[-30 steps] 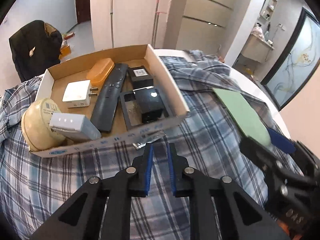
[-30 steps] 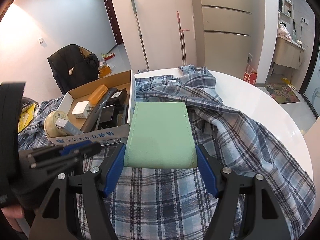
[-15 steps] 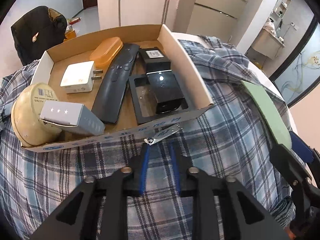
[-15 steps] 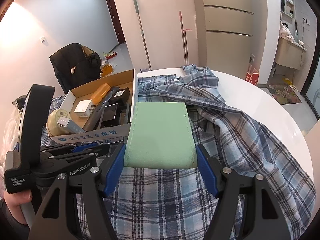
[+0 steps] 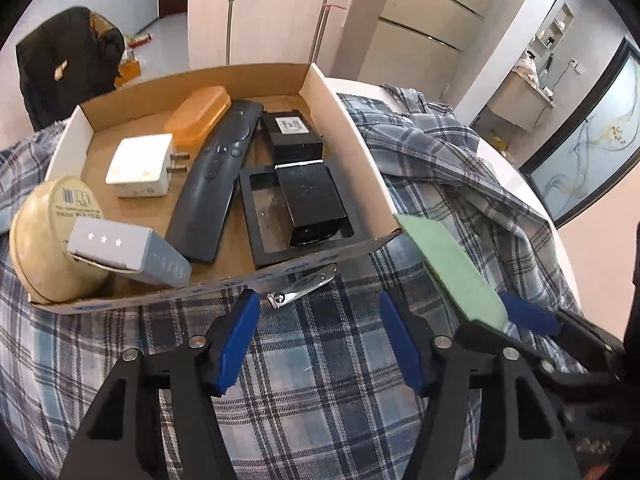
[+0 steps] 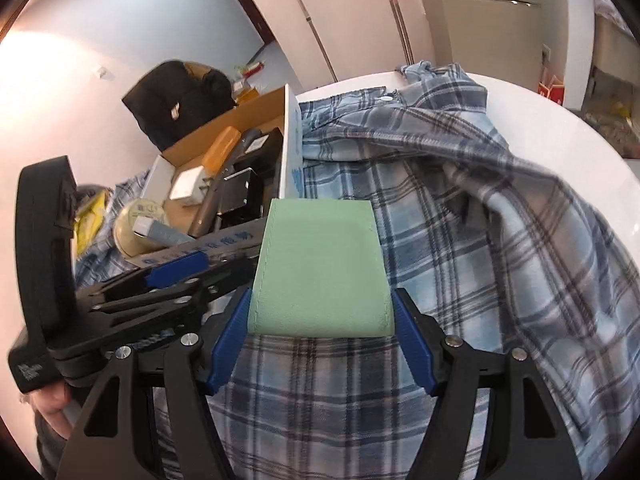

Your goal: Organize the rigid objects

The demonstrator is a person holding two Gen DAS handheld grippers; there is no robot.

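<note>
The cardboard box [image 5: 352, 152] sits toward the table's left edge on the plaid shirt [image 5: 320, 360], already collecting rigid items. Against its near wall lies a nail clipper [image 5: 300, 290], and the left gripper [image 5: 320, 336] hovers over it, jaws opening with nothing between them, likely readying a pickup. Rightward, the right gripper [image 6: 322, 332] clamps the green case [image 6: 320, 268] just outside the box's near right corner, apparently for boxing.

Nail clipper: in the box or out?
Out. The nail clipper lies on the plaid cloth, against the cardboard box's front wall, just ahead of the empty, opening left gripper.
</note>
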